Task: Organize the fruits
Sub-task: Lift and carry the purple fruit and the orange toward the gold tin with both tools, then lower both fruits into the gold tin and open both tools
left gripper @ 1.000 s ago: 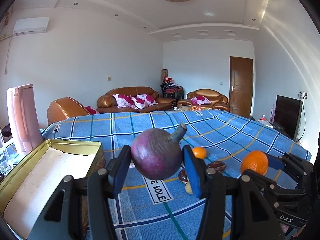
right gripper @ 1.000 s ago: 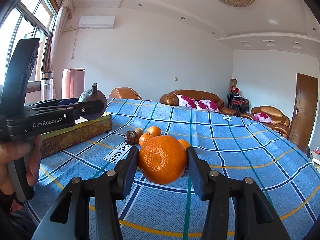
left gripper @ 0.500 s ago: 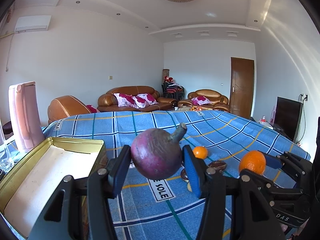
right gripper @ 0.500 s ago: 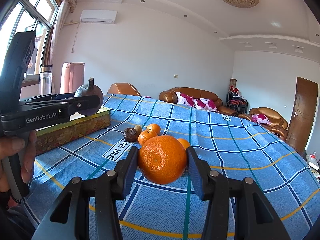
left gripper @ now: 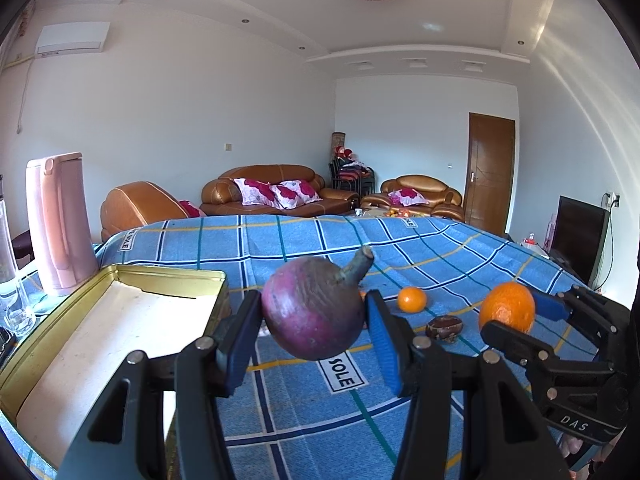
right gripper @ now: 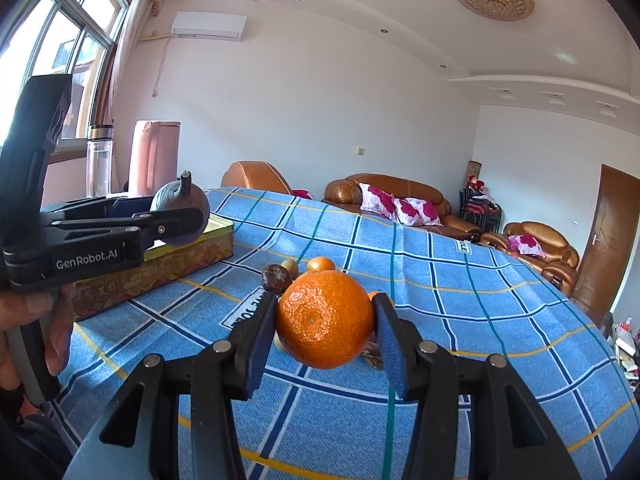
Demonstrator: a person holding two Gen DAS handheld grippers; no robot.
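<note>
My left gripper point(left gripper: 314, 338) is shut on a purple mangosteen point(left gripper: 314, 312) with a stubby stem, held in the air beside the gold tin point(left gripper: 120, 276). From the right wrist view the mangosteen point(right gripper: 180, 200) hangs over the tin's point(right gripper: 160, 276) near corner. My right gripper point(right gripper: 325, 334) is shut on a large orange point(right gripper: 325, 318), lifted above the blue checked cloth. In the left wrist view that orange point(left gripper: 507, 306) sits at the right in the right gripper point(left gripper: 520, 312). On the cloth lie a small orange point(left gripper: 412, 300) and a brown fruit point(left gripper: 444, 327).
A pink kettle point(left gripper: 58, 220) and a clear glass bottle point(right gripper: 98, 160) stand behind the tin at the table's left edge. A hand point(right gripper: 48, 320) holds the left gripper's handle. More small fruits point(right gripper: 288, 270) lie mid-table. Sofas stand beyond the table.
The right gripper has lifted slightly with the orange, which now sits a little lower and further left in the left wrist view. The left gripper and its mangosteen have barely shifted.
</note>
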